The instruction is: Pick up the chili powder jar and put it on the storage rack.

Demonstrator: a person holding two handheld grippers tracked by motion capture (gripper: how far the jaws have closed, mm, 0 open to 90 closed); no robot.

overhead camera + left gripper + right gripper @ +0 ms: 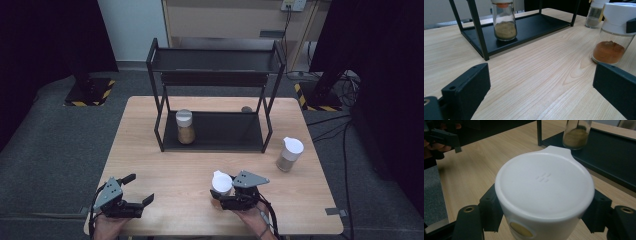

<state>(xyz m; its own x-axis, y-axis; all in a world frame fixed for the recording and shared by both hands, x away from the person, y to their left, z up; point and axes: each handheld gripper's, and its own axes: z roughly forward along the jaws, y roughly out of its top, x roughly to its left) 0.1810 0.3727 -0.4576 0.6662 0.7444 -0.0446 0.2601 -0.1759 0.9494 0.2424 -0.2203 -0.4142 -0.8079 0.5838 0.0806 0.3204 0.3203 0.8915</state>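
Note:
My right gripper (222, 193) is shut on a glass spice jar (221, 182) with a white lid, near the table's front edge right of centre. In the right gripper view the lid (544, 185) sits between the two black jaws, which press on its sides (544, 209). The left gripper view shows this jar (611, 42) holding orange-red powder. My left gripper (140, 188) rests at the front left corner, open, with bare wood between its jaws (541, 87).
A black two-tier rack (225, 137) stands at the middle back of the table. A jar of tan powder (185, 126) is on its lower shelf at the left. Another white-lidded jar (289, 154) stands on the table right of the rack.

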